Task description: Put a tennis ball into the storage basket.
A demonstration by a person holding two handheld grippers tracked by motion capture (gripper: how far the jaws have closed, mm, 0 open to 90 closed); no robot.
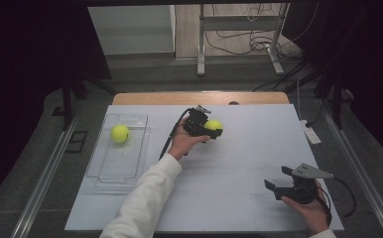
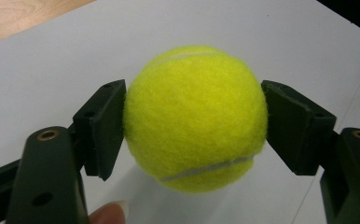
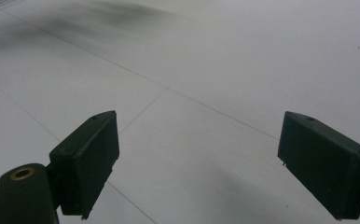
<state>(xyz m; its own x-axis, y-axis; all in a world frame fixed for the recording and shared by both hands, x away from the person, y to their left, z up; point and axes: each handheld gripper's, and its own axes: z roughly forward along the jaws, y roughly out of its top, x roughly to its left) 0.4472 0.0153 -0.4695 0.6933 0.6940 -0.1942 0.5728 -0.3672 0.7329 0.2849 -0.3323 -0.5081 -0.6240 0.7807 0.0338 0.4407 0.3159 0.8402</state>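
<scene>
The clear tray (image 1: 100, 171) sits at the left edge of the white table (image 1: 239, 163) and serves as the reference landmark. One tennis ball (image 1: 120, 133) rests inside the tray, toward its far end. To the right of the tray, the left gripper (image 1: 210, 130) is clamped on a second tennis ball (image 2: 195, 118); both pads press its sides, and a shadow beneath the ball suggests it is clear of the table. The tray lies directly left of this held ball, so the likely transfer runs leftward along the table's width. The tray's long axis runs from near to far. The left gripper is nearer the tray. Farther right of the tray, at the near right corner, the right gripper (image 1: 278, 179) is spread wide and empty (image 3: 194, 168). Beyond the table lie a grey floor, cables and a metal stand.
</scene>
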